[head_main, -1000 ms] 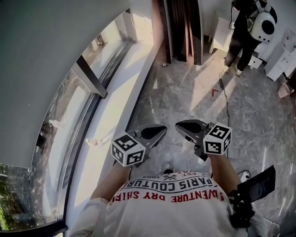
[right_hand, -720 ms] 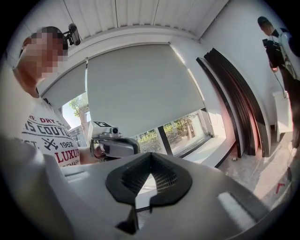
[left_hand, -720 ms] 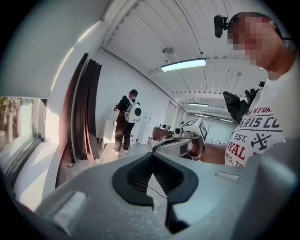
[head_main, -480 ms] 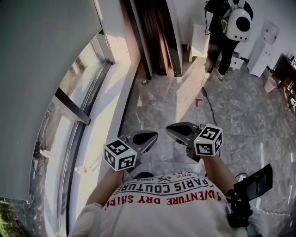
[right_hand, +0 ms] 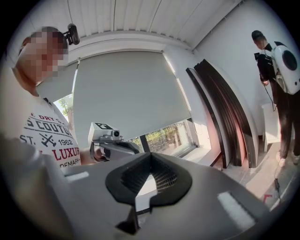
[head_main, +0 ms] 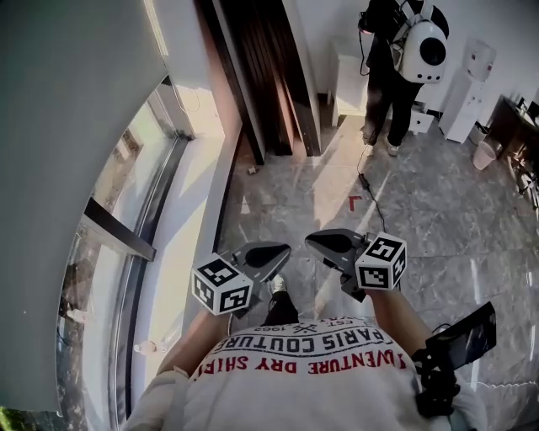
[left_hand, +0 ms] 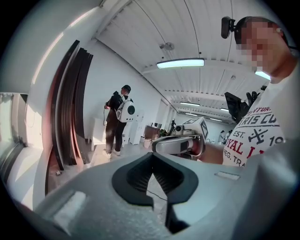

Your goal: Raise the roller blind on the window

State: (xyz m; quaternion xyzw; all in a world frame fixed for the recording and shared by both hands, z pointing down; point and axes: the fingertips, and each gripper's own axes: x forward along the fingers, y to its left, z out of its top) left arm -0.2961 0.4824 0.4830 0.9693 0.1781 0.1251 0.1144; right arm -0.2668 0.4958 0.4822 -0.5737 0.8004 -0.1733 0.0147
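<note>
Roller blind (head_main: 59, 151) well left of left claw (head_main: 280, 251), right claw (head_main: 314, 242), both closed

Grey marble floor (head_main: 438, 202) catches sunlight beside the white sill (head_main: 189, 223) under the window (head_main: 118, 185). Dark planks (head_main: 269, 76) lean on the white wall (head_main: 328, 21). A person (head_main: 392, 50) stands near a white cabinet (head_main: 349, 80). Strip lights (left_hand: 180, 63) glow overhead.

Window (head_main: 126, 181) slid left in view, bystander (head_main: 389, 80) fuller in view, wearer's shoe (head_main: 277, 286) stepped forward
</note>
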